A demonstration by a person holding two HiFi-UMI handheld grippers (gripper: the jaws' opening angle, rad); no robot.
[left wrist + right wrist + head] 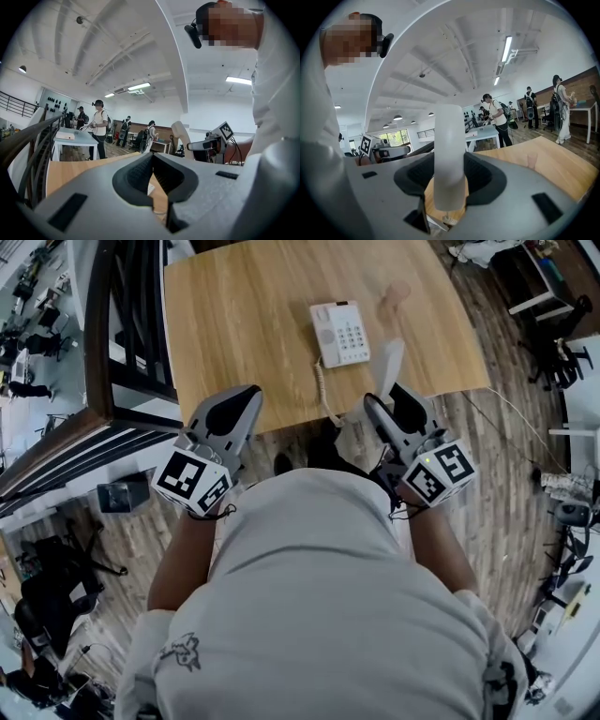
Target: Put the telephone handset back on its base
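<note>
The white telephone base (339,333) with its keypad lies on the wooden table (234,324), right of the middle. Its coiled cord (323,390) runs toward the near edge. My right gripper (386,401) is shut on the white handset (390,362), which stands upright between the pads (449,159), lifted near the table's front edge, apart from the base. The left gripper (244,397) hovers over the front edge to the left with its jaws together (152,183) and nothing in them. From the left gripper view the handset (180,133) and the right gripper (211,144) show at the right.
A dark metal railing (112,343) runs along the table's left side. A small pale object (398,292) sits on the table's far right. Desks, chairs and several people (99,126) stand in the room behind. The person's body fills the near side.
</note>
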